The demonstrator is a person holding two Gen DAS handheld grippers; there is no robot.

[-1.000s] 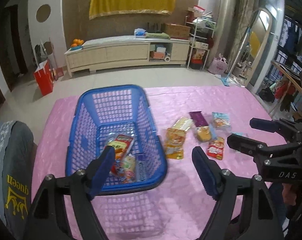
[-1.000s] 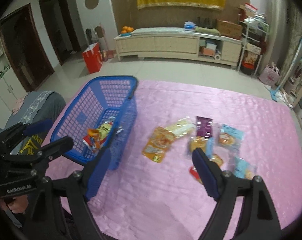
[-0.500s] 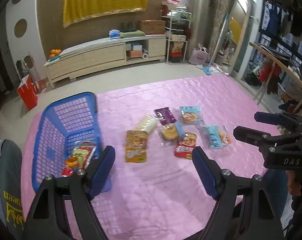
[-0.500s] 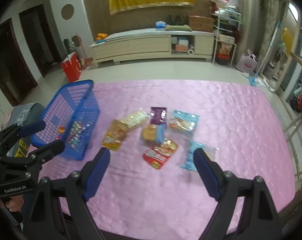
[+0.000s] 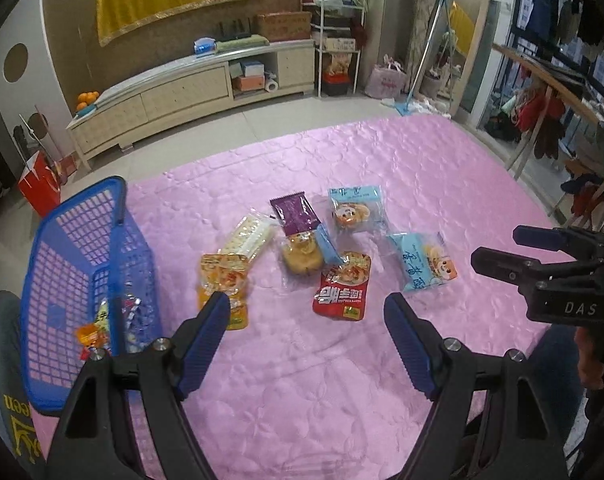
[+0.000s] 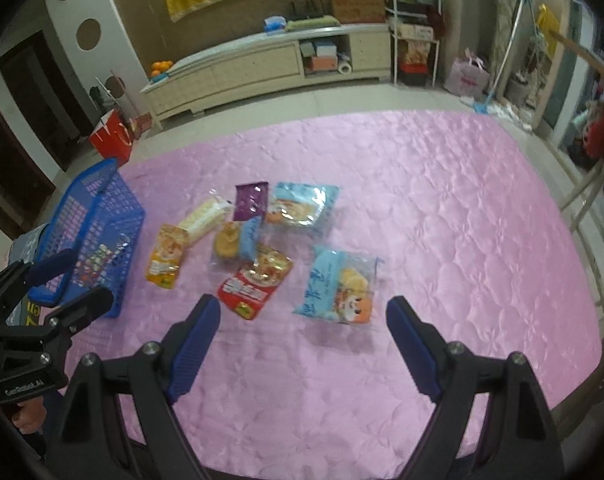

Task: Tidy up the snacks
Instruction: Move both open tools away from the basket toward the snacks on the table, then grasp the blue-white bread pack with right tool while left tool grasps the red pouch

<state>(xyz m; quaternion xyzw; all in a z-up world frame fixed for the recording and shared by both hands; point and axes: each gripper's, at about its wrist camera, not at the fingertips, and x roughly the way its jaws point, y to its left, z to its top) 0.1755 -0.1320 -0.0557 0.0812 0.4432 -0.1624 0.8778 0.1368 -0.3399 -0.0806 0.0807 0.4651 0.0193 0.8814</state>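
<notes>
From the left wrist, the left tongs (image 5: pixel 303 314) hang released and empty over the pink quilted bench (image 5: pixel 421 168), jaws well apart. The blue basket (image 5: pixel 82 240) sits at the left edge with a few packets already inside. Seven snacks lie loose in a cluster: an orange pouch (image 5: pixel 222 286) nearest the basket, a pale cracker pack (image 5: pixel 248 236) touching it, a purple packet (image 5: pixel 296 214) overlapping a clear-wrapped cake (image 5: pixel 302 258), a red packet (image 5: pixel 341 290), and two light-blue packets (image 5: pixel 355 210) (image 5: pixel 423 262). The right tongs (image 5: pixel 497 252) show at the right edge, also empty.

From the right wrist, the right tongs (image 6: pixel 303 316) are likewise released, holding nothing, with the nearer light-blue packet (image 6: pixel 337 286) just beyond and between the tips. The red packet (image 6: pixel 256 282) lies next to it, the basket (image 6: pixel 98 224) far left.

The step in hand looks like reaching for the next snack. To do it well, each side should take the packet closest to it: the right one the light-blue packet, the left one the orange pouch or the red packet. Come down on a free edge or crimped seam, since flat film gives little to bite, and avoid the overlapped purple packet and cake until their neighbours are cleared.
</notes>
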